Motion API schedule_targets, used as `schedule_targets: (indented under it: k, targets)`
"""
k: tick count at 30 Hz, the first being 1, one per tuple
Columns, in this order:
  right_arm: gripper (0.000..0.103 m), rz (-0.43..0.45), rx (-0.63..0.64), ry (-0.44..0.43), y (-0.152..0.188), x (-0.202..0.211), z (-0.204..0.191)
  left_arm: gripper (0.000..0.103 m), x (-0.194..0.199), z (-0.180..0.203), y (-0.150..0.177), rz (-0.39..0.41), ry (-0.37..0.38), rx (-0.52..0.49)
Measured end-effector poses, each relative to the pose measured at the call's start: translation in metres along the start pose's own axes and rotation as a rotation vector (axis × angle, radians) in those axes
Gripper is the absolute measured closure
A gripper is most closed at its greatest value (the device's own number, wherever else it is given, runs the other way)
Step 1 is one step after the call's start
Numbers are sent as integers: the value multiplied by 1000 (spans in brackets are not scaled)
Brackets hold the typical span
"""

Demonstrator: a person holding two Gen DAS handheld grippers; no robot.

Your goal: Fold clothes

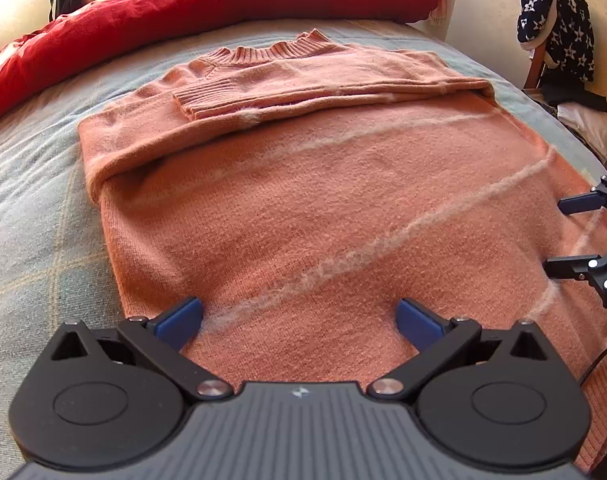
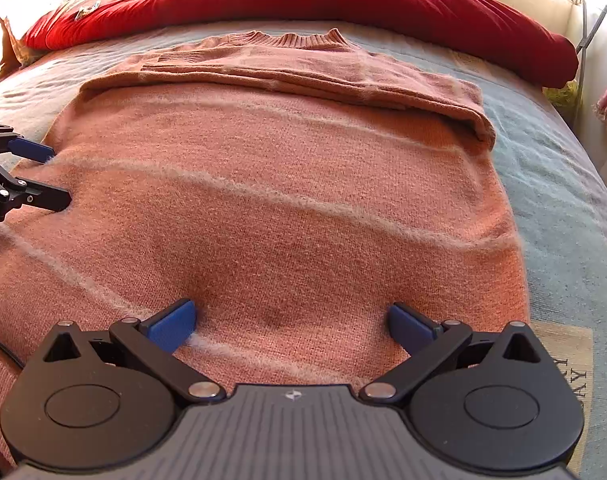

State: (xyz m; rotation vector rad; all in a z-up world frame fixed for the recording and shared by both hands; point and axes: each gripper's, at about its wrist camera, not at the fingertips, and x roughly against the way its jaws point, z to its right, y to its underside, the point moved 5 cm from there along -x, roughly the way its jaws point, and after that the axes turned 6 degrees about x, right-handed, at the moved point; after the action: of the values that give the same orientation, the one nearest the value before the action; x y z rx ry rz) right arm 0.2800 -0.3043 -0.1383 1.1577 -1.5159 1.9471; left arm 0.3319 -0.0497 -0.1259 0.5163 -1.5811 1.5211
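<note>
The sweater (image 1: 323,208) is lying flat on the bed (image 1: 35,208), filling the middle of both frames with its collar toward the top and both sleeves already crossed over the chest. The left gripper (image 1: 299,320) and right gripper (image 2: 291,322) are hovering over the hem at the bottom, jaws spread wide and holding nothing. To fold well, each should probably be pinching a hem corner through both layers and lifting evenly toward the collar; no containers are showing.
</note>
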Motion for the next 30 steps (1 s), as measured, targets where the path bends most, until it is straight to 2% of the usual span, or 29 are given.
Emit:
schedule_targets:
  k: [4,10,13,17,20,23,25,30]
  targets:
    - [0,20,1,9,2,2,-1,0,3,2,4,39,-2,-15]
    - [0,40,-33,82,12,22,-11,0,24,12,24,84,-36,-36]
    - [0,64,-7,88,33,47,-29,0,44,24,48,98,-51,-56]
    - [0,69,-25,62,64,70,-46,1,74,36,75,114,-98,-29]
    - [0,209,5,110,82,105,-57,1,101,56,91,194,-98,-55]
    - [0,382,16,176,105,140,-70,1,118,87,110,267,-50,-115]
    - [0,444,-8,176,121,152,-75,1,120,106,119,287,-50,-166]
    - [0,411,-21,152,147,159,-73,1,107,147,126,292,-119,-289]
